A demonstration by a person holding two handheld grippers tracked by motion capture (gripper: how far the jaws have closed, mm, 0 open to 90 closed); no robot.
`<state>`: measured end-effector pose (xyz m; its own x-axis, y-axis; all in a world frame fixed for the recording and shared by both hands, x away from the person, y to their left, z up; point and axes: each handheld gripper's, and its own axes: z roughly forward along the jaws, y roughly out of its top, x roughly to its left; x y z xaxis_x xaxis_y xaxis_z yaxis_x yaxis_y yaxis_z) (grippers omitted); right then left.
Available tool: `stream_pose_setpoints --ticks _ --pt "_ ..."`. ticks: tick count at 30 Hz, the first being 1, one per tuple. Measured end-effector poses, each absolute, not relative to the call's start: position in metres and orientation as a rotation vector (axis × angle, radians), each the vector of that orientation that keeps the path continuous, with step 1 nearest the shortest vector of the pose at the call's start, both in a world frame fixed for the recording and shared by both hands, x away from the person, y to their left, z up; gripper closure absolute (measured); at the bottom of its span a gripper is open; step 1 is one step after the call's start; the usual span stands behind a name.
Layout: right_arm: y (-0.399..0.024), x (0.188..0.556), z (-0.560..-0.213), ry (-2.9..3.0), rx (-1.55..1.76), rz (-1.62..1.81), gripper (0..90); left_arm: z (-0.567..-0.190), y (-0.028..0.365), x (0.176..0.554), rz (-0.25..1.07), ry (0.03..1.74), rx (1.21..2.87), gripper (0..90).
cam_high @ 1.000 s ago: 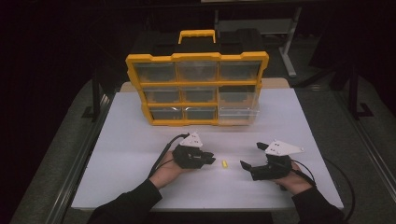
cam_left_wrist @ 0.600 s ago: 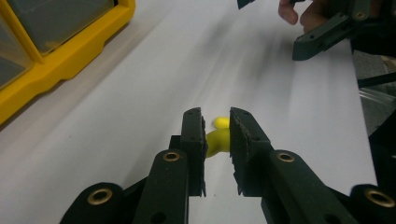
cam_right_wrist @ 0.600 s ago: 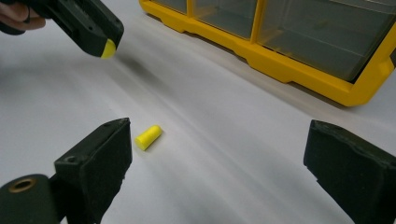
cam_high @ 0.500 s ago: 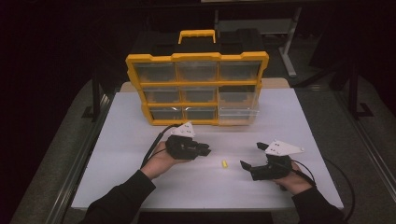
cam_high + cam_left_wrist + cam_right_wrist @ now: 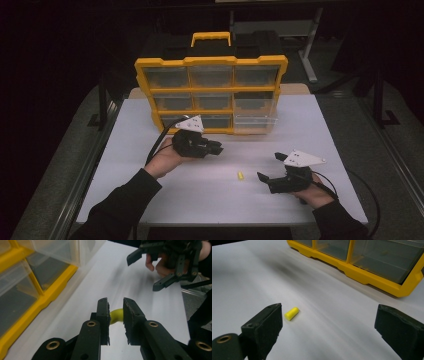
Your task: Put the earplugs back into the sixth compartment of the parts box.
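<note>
The left hand-held gripper (image 5: 116, 315) pinches a yellow plug (image 5: 116, 316); another plug (image 5: 240, 175) lies nearer the wide-open right hand-held gripper (image 5: 266, 166).

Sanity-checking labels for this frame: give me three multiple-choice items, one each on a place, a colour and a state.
1. Where is the loose plug?
A. In a drawer
B. On the table, between the left claw and the right claw
C. On top of the organizer

2. What colour is the organizer's frame?
A. Yellow
B. Red
C. Blue

3. What state is the right claw in?
A. Open, empty
B. Shut on a plug
C. Shut on a drawer

Key:
1. B: the high view shows it on the white top between them.
2. A: the frame is yellow in every view.
3. A: the jaws stand wide apart with nothing between them.
</note>
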<state>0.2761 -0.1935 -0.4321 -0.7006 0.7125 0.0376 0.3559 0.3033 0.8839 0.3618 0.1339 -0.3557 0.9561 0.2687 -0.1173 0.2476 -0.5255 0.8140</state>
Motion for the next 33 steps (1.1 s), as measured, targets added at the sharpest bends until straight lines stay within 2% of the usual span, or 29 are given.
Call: stream_pose_setpoints --ticks 33 --pt "-0.194 0.276 -0.432 2.216 0.949 1.363 7.3 -0.266 0.111 0.394 0.046 0.221 2.214 74.3"
